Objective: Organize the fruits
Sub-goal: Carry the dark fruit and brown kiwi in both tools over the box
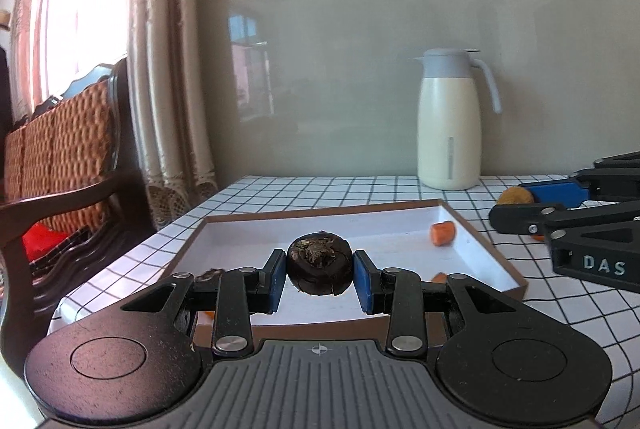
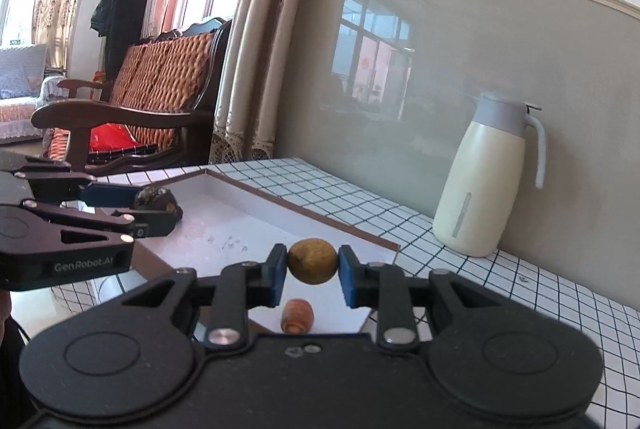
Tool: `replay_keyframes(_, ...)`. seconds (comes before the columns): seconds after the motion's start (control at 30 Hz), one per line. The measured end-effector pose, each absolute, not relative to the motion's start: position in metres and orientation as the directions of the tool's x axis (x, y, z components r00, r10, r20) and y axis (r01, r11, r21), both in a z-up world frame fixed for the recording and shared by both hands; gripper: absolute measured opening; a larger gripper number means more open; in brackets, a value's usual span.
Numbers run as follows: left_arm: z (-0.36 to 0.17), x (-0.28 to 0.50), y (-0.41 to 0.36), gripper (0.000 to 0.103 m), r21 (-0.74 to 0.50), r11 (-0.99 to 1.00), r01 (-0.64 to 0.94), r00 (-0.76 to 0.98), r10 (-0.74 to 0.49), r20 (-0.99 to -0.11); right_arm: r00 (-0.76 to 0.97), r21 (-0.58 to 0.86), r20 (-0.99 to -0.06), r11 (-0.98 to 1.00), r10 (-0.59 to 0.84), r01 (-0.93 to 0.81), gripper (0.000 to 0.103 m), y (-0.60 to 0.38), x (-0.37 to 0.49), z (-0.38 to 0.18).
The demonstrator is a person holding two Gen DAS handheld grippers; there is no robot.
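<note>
L claw [image 1: 319,279] grips dark fruit [image 1: 319,264], R claw [image 2: 313,277] grips brown fruit [image 2: 312,260]; both hang right over tray [image 1: 486,255].

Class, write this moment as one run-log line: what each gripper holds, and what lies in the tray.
left gripper: dark round fruit | right gripper: brown round fruit | tray: carrot piece

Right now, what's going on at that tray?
Each handheld gripper is carrying a fruit above the white tray. The left gripper is shut on a dark round fruit; the right gripper is shut on a small brown fruit. An orange carrot piece already lies in the tray. A cream jug stands behind.
</note>
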State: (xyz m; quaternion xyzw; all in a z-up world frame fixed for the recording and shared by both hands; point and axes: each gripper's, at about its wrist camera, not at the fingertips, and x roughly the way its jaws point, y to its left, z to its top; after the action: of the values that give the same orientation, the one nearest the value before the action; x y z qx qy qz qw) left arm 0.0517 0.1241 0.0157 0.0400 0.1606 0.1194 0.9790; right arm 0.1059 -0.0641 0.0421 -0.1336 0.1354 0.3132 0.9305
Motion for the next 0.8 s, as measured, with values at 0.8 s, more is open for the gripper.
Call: replay_keyframes(0.8,0.014,0.105,0.174,0.036,0.120,0.938,-0.326,0.880,0.347,-0.323,0.786,-0.131,-0.339,0.801,0.517,-0.584,0.019,-0.038,0.159,0.035)
